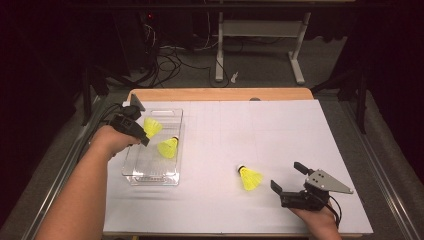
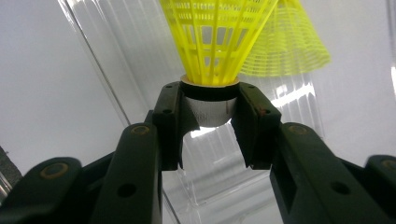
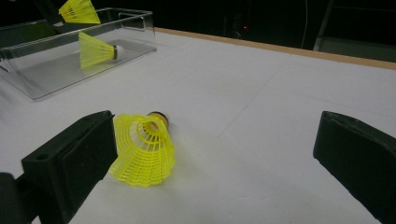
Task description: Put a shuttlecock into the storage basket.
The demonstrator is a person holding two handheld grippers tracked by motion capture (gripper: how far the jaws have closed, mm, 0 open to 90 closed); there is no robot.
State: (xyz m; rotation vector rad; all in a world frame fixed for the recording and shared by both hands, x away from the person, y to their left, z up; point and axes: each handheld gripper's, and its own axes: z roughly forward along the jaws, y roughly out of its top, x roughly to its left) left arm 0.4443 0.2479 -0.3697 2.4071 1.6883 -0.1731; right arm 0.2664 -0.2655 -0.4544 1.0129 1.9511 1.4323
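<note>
My left gripper (image 1: 141, 135) is shut on the white cork head of a yellow shuttlecock (image 1: 152, 127), held over the clear plastic tray (image 1: 150, 176). In the left gripper view its pads (image 2: 170, 116) clamp the cork and the shuttlecock's yellow skirt (image 2: 215, 32) points away. A second yellow shuttlecock (image 1: 168, 147) lies on its side inside the tray. A third yellow shuttlecock (image 1: 249, 177) lies on the white table, just left of my right gripper (image 1: 287, 176), which stands open. In the right gripper view this shuttlecock (image 3: 144, 147) rests beside the left fingertip (image 3: 74, 158), not between the jaws.
The white table surface (image 1: 260, 130) spreads between the tray and the right hand. A wooden edge (image 1: 220, 94) runs along the far side. Beyond it stand a table frame (image 1: 260, 45) and loose cables (image 1: 170, 62) on the floor.
</note>
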